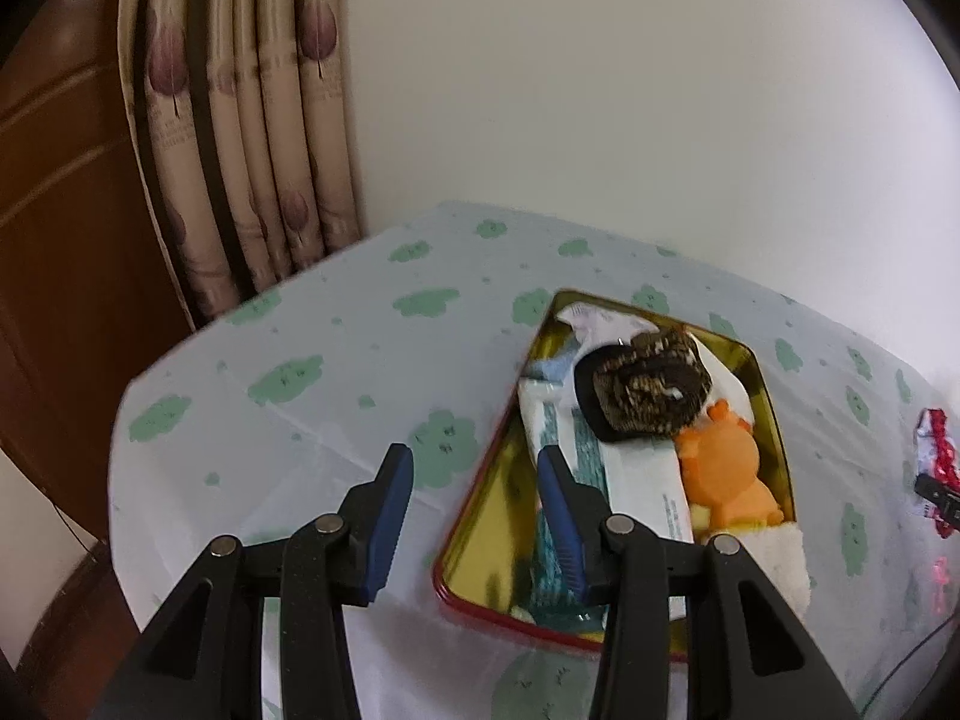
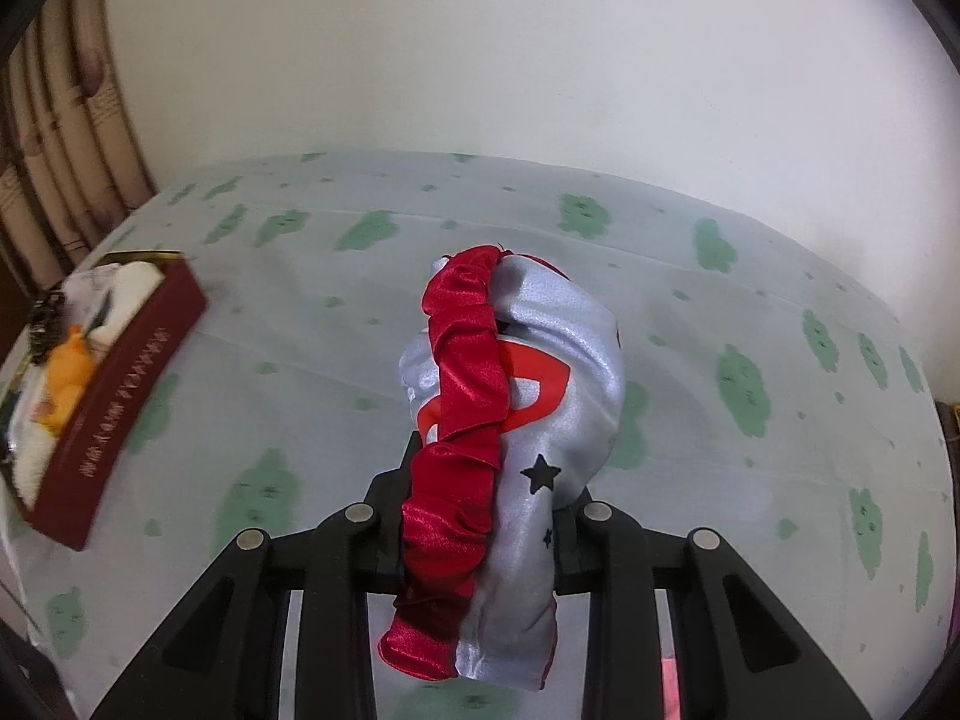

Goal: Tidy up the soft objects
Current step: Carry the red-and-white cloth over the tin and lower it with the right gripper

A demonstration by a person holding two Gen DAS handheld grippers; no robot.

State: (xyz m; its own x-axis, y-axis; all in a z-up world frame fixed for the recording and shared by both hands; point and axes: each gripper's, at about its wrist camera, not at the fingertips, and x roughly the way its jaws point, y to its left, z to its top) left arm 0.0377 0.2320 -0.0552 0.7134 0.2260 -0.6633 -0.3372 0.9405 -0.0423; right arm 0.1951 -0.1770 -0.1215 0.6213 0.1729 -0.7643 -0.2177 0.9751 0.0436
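A tin box (image 1: 474, 516) and a satin cloth (image 2: 540, 372) sharing one cloth-covered table (image 1: 300, 360).

The box is sitting on the table with the wall behind it and the curtain (image 1: 252, 150) hanging off to its far left. Inside it, a knitted roll (image 1: 648, 384) is lying on top of a flat packet (image 1: 636, 480), a plush toy (image 1: 726, 468) is resting just right of the packet, and a fluffy towel (image 1: 780, 564) is lying at the near right corner. The left gripper (image 1: 474, 480) is hovering over the box's left rim, jaws spread, one finger outside and one above the packet. Well to the right of the box, the right gripper (image 2: 486, 480) is holding the satin cloth above the table, clamped between its fingers.
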